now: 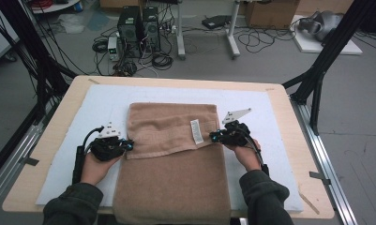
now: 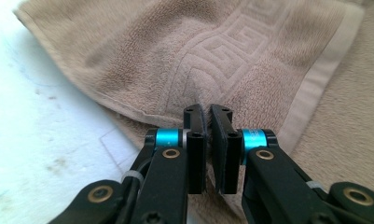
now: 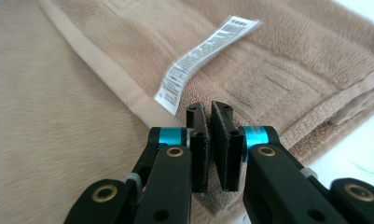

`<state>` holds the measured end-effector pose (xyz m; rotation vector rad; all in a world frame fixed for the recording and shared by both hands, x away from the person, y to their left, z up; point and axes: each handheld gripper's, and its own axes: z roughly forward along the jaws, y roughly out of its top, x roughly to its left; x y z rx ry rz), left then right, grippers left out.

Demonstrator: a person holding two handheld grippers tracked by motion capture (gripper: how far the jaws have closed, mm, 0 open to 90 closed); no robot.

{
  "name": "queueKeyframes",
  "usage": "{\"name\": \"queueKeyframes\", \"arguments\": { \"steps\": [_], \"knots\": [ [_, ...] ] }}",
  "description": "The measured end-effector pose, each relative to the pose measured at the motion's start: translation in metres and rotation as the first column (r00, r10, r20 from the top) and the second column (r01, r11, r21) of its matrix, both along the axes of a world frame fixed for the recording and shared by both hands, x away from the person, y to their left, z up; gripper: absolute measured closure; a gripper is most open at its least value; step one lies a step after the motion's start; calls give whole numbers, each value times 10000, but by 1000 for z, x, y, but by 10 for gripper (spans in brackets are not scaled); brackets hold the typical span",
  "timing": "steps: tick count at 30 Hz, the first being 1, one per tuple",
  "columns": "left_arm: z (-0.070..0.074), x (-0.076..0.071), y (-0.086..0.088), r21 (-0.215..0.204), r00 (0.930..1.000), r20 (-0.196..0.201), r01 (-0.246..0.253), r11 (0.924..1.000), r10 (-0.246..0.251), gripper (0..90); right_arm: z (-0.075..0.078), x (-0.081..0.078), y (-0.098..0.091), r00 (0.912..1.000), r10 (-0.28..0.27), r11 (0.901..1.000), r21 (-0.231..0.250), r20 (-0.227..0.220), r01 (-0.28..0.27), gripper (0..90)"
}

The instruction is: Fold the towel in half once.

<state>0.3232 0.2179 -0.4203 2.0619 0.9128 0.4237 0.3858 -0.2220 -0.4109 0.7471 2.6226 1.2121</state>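
Observation:
A tan towel (image 1: 176, 178) lies on the white pad (image 1: 92, 112), with its far end folded back towards me into a flap (image 1: 169, 129). A white care label (image 1: 196, 131) sits on that flap near its right corner. My left gripper (image 1: 128, 145) is at the flap's left front corner. In the left gripper view its jaws (image 2: 207, 109) are shut on a small pucker of the patterned towel (image 2: 231, 51). My right gripper (image 1: 214, 137) is at the flap's right front corner. Its jaws (image 3: 207, 107) are shut on the towel's edge just below the label (image 3: 198, 60).
The pad covers a wooden table (image 1: 49, 136), and the towel's near end hangs over the front edge. Black frame posts (image 1: 317, 79) stand at the table's right and left. Computer towers (image 1: 139, 28) and cables sit on the floor beyond the table.

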Motion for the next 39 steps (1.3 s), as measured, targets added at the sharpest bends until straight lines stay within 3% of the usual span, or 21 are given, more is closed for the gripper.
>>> {"name": "queueKeyframes", "arguments": {
  "steps": [8, 14, 16, 17, 18, 19, 23, 25, 31, 34, 39],
  "knots": [
    [21, -33, 10, -308, 9986, 423, 345, 9989, -332, 847, 29, -55, -7, 9928, 943, 9951, 212, 736, -961, 856],
    [23, -71, 14, -117, 9947, 621, 822, 9965, -814, 847, 30, -100, -9, 9837, 1569, 9868, 277, 878, -1599, 854],
    [23, -81, 16, -141, 9948, 594, 832, 9964, -822, 818, 30, -114, -7, 9768, 1938, 9793, 421, 911, -1982, 787],
    [23, -85, 17, -195, 9952, 532, 834, 9963, -822, 718, 30, -118, -7, 9777, 1884, 9806, 370, 930, -1925, 714],
    [23, -88, 18, -185, 9946, 564, 881, 9959, -869, 651, 30, -120, -8, 9789, 1881, 9805, 419, 793, -1918, 709],
    [22, -91, 18, -184, 9942, 650, 866, 9961, -853, 645, 29, -122, -10, 9785, 1887, 9797, 525, 830, -1934, 694],
    [12, -90, 13, -53, 9927, 478, 1110, 9938, -1107, 631, 16, -117, -10, 9821, 1737, 9844, 166, 723, -1753, 666],
    [2, -86, 8, -50, 9918, 190, 1267, 9919, -1266, 644, 6, -113, -8, 9826, 1738, 9846, -316, 656, -1720, 647],
    [-23, -76, -2, 205, 9877, -390, 1525, 9881, -1516, 646, -20, -102, -8, 9881, 1537, 9876, -349, 101, -1533, 622],
    [-25, -77, -4, 158, 9893, -210, 1448, 9893, -1444, 705, -30, -102, -4, 9882, 1529, 9862, -645, -6, -1526, 652],
    [-24, -79, -9, 469, 9890, 33, 1478, 9879, -1481, 827, -32, -101, -6, 9896, 1439, 9892, -273, 38, -1437, 836]
  ]
}}
